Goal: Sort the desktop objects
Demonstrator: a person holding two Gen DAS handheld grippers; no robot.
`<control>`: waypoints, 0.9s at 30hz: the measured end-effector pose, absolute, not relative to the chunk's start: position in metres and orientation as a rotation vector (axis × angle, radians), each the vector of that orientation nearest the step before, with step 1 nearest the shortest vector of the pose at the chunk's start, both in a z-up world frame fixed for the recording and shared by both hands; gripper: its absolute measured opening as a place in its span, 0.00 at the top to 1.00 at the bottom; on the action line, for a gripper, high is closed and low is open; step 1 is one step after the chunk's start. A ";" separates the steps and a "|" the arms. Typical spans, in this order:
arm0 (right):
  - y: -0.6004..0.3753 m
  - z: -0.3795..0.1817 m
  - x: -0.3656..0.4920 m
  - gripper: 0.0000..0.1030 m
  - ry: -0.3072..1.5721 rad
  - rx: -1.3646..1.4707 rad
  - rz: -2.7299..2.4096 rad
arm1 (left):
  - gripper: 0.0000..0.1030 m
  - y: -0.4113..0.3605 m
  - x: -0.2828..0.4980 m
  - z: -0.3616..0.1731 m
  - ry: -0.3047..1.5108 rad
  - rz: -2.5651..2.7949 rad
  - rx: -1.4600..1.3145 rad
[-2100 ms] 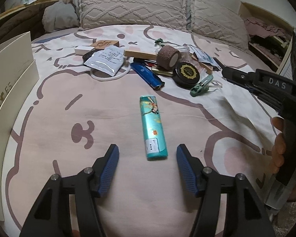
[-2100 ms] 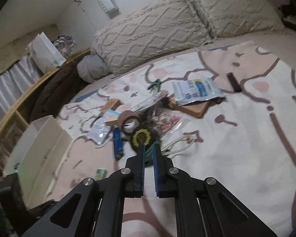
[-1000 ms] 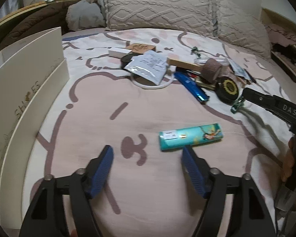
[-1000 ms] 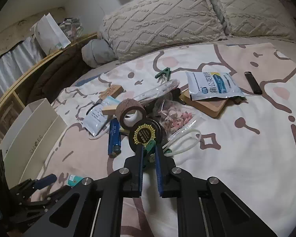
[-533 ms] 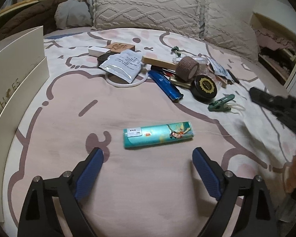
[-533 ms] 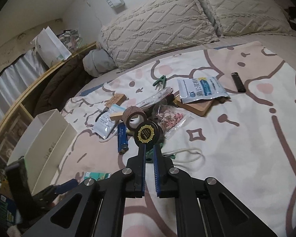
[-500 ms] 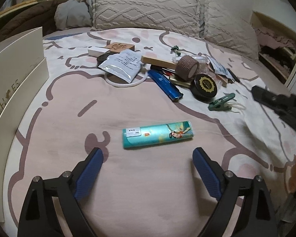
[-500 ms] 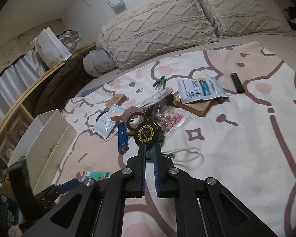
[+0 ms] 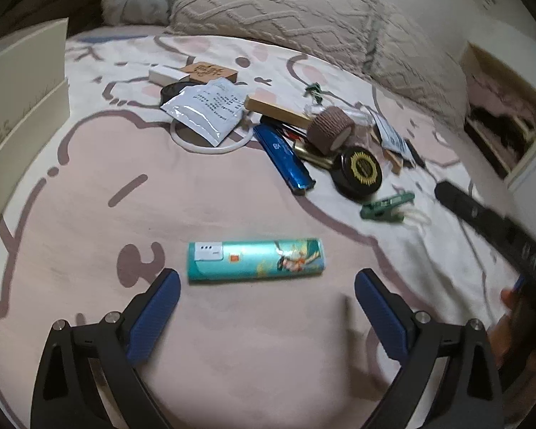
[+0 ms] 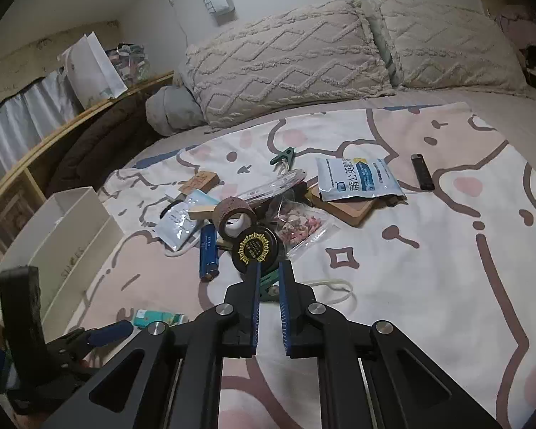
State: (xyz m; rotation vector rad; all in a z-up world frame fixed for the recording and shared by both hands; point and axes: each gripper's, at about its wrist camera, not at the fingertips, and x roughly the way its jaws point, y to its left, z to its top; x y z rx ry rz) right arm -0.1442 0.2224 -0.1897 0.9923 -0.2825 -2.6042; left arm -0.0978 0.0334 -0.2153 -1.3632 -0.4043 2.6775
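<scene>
On the bed (image 9: pixel 89 193), a printed sheet carries everything: an open white shoebox (image 10: pixel 71 236) at nine o'clock, the clutter pile around a black round tin (image 9: pixel 357 173) at one o'clock, and, alone in the middle, the teal lighter (image 9: pixel 255 259).

The left gripper (image 9: pixel 266 293) hovers just short of that lighter, its jaws spread wide and having just been opening, with nothing between the pads. The lighter lies just beyond the fingertips at twelve o'clock, its long axis running three to nine, in line with the gap, so the jaws as they stand would close on its ends, not its sides. A roll of the wrist looks needed, unless an end-to-end grip is meant.

The right gripper (image 10: pixel 269 275) is well apart, over a green clothes peg (image 9: pixel 387 206) beside the tin, jaws nearly closed and empty. The left hand is plainly nearer.
</scene>
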 end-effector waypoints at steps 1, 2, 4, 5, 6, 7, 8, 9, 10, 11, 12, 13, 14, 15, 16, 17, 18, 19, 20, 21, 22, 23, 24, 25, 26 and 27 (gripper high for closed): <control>0.222 -0.190 -0.144 0.72 -0.269 0.994 -2.614 | 0.04 0.034 -0.100 -0.216 -0.427 2.679 -1.365; 0.222 -0.190 -0.144 0.39 -0.251 0.995 -2.629 | 0.04 0.036 -0.102 -0.217 -0.435 2.686 -1.368; 0.223 -0.189 -0.141 0.16 -0.225 0.977 -2.667 | 0.04 0.041 -0.105 -0.218 -0.413 2.710 -1.375; 0.223 -0.188 -0.140 0.16 -0.209 0.969 -2.681 | 0.04 0.044 -0.105 -0.219 -0.392 2.726 -1.378; 0.224 -0.187 -0.141 0.16 -0.189 0.973 -2.689 | 0.04 0.047 -0.106 -0.220 -0.370 2.741 -1.378; 0.224 -0.187 -0.141 0.16 -0.165 0.979 -2.696 | 0.04 0.049 -0.106 -0.221 -0.345 2.756 -1.377; 0.224 -0.187 -0.141 0.16 -0.144 0.984 -2.702 | 0.05 0.051 -0.105 -0.222 -0.324 2.768 -1.374; 0.225 -0.188 -0.141 0.16 -0.118 0.992 -2.709 | 0.05 0.051 -0.105 -0.223 -0.315 2.775 -1.369; 0.225 -0.189 -0.142 0.16 -0.089 1.004 -2.710 | 0.05 0.050 -0.105 -0.223 -0.315 2.776 -1.365; 0.224 -0.190 -0.142 0.16 -0.056 1.019 -2.700 | 0.06 0.049 -0.105 -0.224 -0.320 2.780 -1.361; 0.222 -0.191 -0.142 0.16 -0.018 1.035 -2.685 | 0.12 0.047 -0.105 -0.224 -0.326 2.788 -1.358; 0.220 -0.192 -0.141 0.16 0.021 1.050 -2.664 | 0.18 0.044 -0.104 -0.223 -0.337 2.799 -1.354; 0.218 -0.194 -0.141 0.16 0.064 1.066 -2.641 | 0.18 0.042 -0.105 -0.223 -0.352 2.797 -1.350; 0.215 -0.196 -0.140 0.16 0.100 1.075 -2.627 | 0.18 0.040 -0.104 -0.223 -0.370 2.791 -1.344; 0.212 -0.198 -0.138 0.16 0.140 1.083 -2.614 | 0.18 0.039 -0.104 -0.223 -0.377 2.789 -1.339; 0.210 -0.200 -0.138 0.16 0.165 1.089 -2.608 | 0.18 0.039 -0.104 -0.222 -0.379 2.787 -1.334; 0.208 -0.202 -0.138 0.16 0.179 1.094 -2.607 | 0.18 0.038 -0.103 -0.222 -0.382 2.784 -1.328; 0.207 -0.203 -0.138 0.16 0.182 1.097 -2.605 | 0.18 0.038 -0.102 -0.221 -0.386 2.780 -1.324; 0.205 -0.203 -0.139 0.16 0.182 1.098 -2.604 | 0.18 0.036 -0.100 -0.220 -0.393 2.772 -1.320; 0.203 -0.204 -0.140 0.16 0.184 1.096 -2.604 | 0.18 0.035 -0.099 -0.219 -0.399 2.767 -1.318; 0.201 -0.204 -0.141 0.16 0.188 1.089 -2.608 | 0.18 0.031 -0.096 -0.218 -0.406 2.765 -1.317; 0.199 -0.204 -0.142 0.16 0.194 1.084 -2.611 | 0.18 0.030 -0.094 -0.218 -0.409 2.766 -1.316; 0.197 -0.205 -0.143 0.16 0.200 1.080 -2.611 | 0.18 0.027 -0.092 -0.216 -0.411 2.769 -1.315; 0.194 -0.205 -0.145 0.16 0.204 1.078 -2.610 | 0.18 0.025 -0.090 -0.216 -0.410 2.774 -1.316; 0.192 -0.205 -0.147 0.16 0.206 1.074 -2.608 | 0.18 0.023 -0.087 -0.215 -0.404 2.784 -1.317; 0.190 -0.204 -0.149 0.16 0.207 1.071 -2.606 | 0.18 0.021 -0.085 -0.214 -0.397 2.796 -1.317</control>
